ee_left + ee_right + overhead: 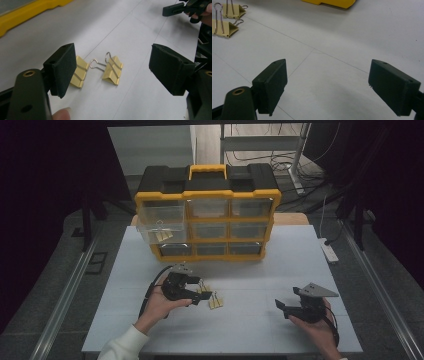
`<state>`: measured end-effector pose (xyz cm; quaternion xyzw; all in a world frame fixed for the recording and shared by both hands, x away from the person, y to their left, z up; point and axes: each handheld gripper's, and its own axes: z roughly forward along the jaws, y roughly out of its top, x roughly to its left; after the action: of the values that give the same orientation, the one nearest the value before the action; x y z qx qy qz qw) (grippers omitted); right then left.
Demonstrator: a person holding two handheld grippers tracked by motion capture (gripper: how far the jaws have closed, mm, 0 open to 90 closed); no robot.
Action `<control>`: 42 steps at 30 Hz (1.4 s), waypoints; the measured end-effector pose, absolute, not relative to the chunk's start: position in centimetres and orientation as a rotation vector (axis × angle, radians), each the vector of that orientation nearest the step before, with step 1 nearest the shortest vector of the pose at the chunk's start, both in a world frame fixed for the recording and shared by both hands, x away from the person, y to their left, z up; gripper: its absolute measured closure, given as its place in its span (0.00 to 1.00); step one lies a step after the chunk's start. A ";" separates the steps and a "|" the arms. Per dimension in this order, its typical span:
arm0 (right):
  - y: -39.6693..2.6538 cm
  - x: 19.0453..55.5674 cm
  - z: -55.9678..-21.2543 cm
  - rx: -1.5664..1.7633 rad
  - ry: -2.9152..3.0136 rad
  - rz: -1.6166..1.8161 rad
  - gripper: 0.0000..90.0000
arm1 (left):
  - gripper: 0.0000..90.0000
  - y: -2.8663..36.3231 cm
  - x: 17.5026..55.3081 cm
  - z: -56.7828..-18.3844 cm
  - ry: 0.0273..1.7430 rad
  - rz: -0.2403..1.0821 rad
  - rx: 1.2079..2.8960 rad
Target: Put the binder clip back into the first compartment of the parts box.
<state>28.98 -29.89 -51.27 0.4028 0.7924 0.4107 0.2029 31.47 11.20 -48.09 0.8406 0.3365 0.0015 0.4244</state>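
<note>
White table [260, 270] filled the lower frame, yellow drawer organizer [207, 212] stood upper centre, left gripper [200, 294] jaws apart just left of two gold binder clips [215, 300] lying centre-left, right gripper [280, 307] lower right, jaws apart, holding nothing.

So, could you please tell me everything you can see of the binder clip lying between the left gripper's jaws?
The binder clip has a pale yellow, folded metal-looking body and two silver wire handles, one flat on its body, the other out over the white table. It lies untouched between the open left gripper's jaws, beside a second yellow clip partly hidden by one pad.
</note>
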 end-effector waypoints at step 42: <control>-29.9 29.0 -51.3 1.119 2.215 1.138 0.18 | 0.99 7.8 32.4 -50.7 0.745 -0.175 2.186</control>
<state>29.01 -29.88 -51.29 0.4013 0.7941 0.4082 0.2043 32.44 7.83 -50.72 0.8646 0.2947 -0.0691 0.4011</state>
